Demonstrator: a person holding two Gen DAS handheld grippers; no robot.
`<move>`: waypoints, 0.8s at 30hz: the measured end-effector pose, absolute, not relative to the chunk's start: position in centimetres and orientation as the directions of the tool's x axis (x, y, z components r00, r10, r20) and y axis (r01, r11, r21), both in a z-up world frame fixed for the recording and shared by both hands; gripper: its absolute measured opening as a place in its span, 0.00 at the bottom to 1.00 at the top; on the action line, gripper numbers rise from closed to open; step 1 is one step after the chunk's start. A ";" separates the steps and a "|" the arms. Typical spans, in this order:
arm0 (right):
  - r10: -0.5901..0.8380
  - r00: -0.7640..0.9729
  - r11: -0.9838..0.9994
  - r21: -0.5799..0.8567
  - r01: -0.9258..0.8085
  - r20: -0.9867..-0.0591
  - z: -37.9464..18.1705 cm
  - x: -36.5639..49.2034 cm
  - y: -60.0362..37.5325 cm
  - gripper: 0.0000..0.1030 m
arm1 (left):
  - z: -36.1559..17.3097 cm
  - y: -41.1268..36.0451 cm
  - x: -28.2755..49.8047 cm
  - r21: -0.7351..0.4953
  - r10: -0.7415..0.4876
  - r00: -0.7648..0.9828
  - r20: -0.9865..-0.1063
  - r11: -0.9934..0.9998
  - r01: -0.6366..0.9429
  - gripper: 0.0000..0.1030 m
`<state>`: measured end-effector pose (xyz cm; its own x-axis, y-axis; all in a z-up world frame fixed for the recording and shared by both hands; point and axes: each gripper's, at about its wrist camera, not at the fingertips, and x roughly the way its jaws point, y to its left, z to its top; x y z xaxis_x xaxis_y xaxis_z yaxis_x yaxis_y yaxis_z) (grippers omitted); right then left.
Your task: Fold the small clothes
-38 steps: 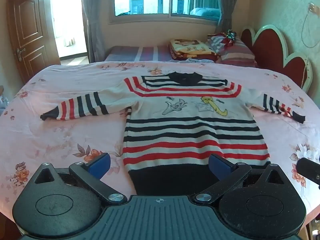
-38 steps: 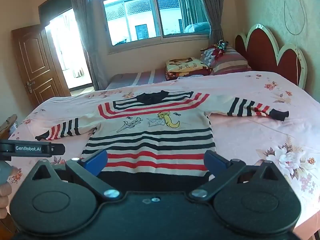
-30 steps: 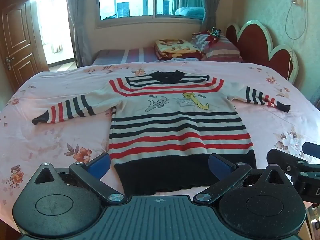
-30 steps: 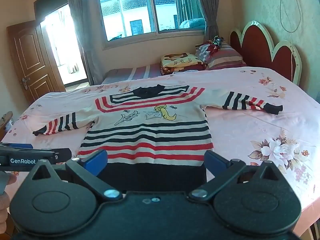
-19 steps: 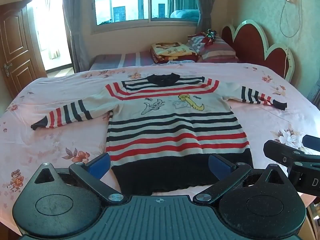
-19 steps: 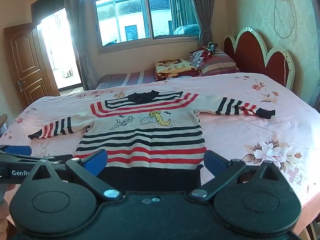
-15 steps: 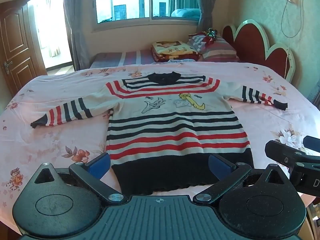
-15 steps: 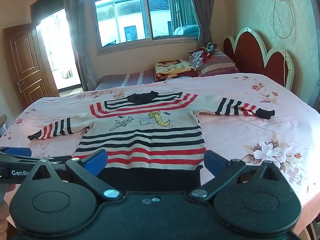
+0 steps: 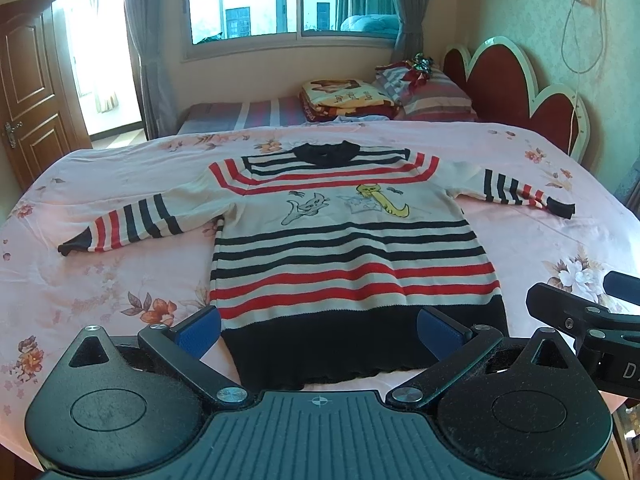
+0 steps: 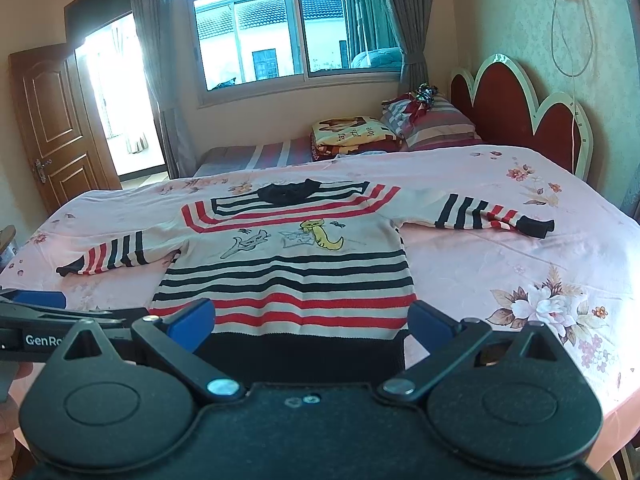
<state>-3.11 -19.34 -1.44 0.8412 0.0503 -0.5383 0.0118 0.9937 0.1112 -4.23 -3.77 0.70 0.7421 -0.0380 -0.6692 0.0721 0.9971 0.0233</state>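
Note:
A small striped sweater (image 9: 344,240) (image 10: 288,264) lies flat, front up, on the pink floral bedsheet (image 9: 112,280), both sleeves spread out sideways, its black hem nearest me. My left gripper (image 9: 319,330) hovers open just short of the hem, nothing between its blue pads. My right gripper (image 10: 311,322) is open too, held over the hem near the bed's front edge. Each gripper shows at the edge of the other's view.
Folded blankets and pillows (image 9: 384,92) are stacked at the far side by the red headboard (image 9: 516,92). A window (image 10: 296,36) and a wooden door (image 10: 52,128) stand behind. A hand (image 10: 8,432) shows at the lower left.
Both grippers have drawn back from the sweater, so more of the bed shows; the whole black hem now lies in view. The sweater has not moved. Both stay open.

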 end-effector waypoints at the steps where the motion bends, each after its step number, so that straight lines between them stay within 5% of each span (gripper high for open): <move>1: 0.051 0.841 0.993 0.113 0.012 -0.539 -1.5 -3.1 -19.3 0.99 | 0.7 -3.8 -4.2 0.024 -0.036 0.743 -0.669 0.997 0.071 1.00; 24: 0.049 0.836 0.994 0.113 0.016 -0.546 -1.9 -2.9 -19.5 0.99 | 0.3 -3.1 -3.4 0.017 -0.030 0.733 -0.679 0.998 0.057 1.00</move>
